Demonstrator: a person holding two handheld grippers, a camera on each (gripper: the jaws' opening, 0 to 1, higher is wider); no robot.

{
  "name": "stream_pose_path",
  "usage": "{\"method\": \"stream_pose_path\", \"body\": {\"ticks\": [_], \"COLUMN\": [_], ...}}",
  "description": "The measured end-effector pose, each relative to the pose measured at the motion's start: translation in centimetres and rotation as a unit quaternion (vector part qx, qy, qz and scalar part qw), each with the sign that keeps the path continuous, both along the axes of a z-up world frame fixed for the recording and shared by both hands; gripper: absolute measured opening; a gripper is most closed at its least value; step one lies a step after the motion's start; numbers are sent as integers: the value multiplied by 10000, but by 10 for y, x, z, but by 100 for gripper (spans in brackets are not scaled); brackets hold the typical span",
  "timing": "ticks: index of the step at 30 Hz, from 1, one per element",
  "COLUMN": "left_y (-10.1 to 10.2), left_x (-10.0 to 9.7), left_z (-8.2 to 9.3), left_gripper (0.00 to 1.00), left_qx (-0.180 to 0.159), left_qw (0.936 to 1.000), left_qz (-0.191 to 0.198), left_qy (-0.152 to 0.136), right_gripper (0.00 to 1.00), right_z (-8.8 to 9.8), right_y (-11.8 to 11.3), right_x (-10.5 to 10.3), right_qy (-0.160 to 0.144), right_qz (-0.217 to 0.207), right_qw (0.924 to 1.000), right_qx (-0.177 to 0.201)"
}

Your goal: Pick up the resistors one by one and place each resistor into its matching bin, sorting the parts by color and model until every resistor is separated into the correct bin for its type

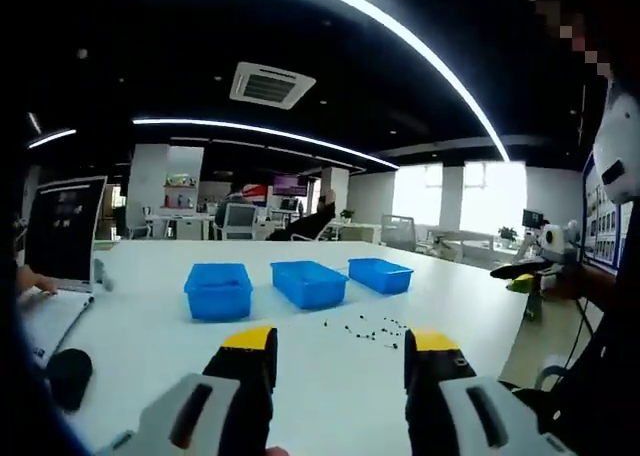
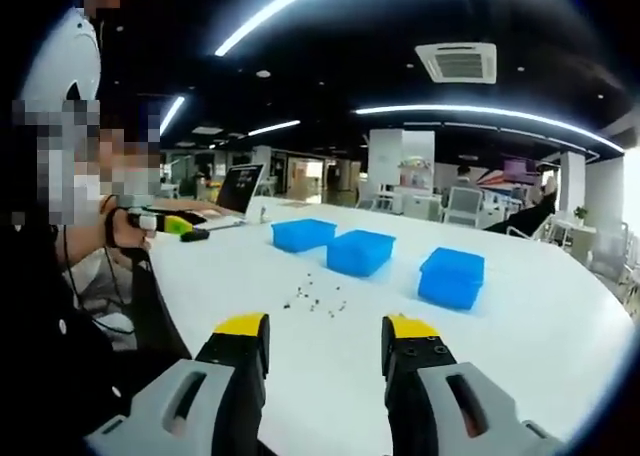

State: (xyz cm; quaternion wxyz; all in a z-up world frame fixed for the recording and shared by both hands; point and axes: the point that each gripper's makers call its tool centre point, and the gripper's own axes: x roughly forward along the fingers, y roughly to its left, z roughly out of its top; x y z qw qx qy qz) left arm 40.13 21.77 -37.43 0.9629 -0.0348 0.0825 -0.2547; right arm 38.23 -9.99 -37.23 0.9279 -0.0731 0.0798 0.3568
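The left gripper (image 1: 340, 356) has its two yellow-tipped black jaws spread wide apart with nothing between them, held above a white table (image 1: 150, 366). Ahead of it and slightly to its right, a loose scatter of tiny dark resistors (image 1: 368, 329) lies on the tabletop, too small to tell colour or model. Beyond the resistors stands a row of three blue bins: the left bin (image 1: 218, 291), the middle bin (image 1: 309, 283) and the right bin (image 1: 380, 275), set apart from one another. Their contents cannot be seen from this angle. Farther to the left sits an open laptop (image 1: 63, 231) with a person's hand beside it.

The right gripper (image 2: 325, 351) is likewise spread open and empty above the same table (image 2: 560, 326). The resistors (image 2: 315, 301) lie ahead of it, slightly to its left and well clear of the jaws, with the blue bins (image 2: 357, 252) in a row behind them. To the far left, a seated person holds a yellow-tipped device.

Judging from this, the task is at its start or between picks: neither claw holds a part, and the pile looks unsorted. The next move calls for one claw to go forward and down to a single resistor at the edge of the scatter, narrow its jaws finely around that one piece, and lift it without dragging its neighbours.
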Motion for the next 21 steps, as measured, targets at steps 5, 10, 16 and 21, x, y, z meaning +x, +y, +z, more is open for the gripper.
{"method": "stream_pose_path", "body": {"ticks": [5,10,16,21], "left_y": [-9,-23,-42,-53], "left_x": [15,28,41,54], "left_z": [2,-1,-5,-7], "left_gripper": [50,50,46,45], "left_qx": [-1,187,563,810], "left_qw": [9999,9987,9949,9909], "left_qz": [-89,-239,-404,-529], "left_qy": [145,416,731,931], "right_gripper": [46,46,47,47], "right_z": [-3,-6,-9,-11], "right_y": [2,1,0,1], "right_x": [-3,-3,-2,-3], "right_qy": [31,59,112,142], "right_qz": [57,56,53,82], "right_qw": [10000,10000,9999,9998], "right_qx": [17,32,3,-60]}}
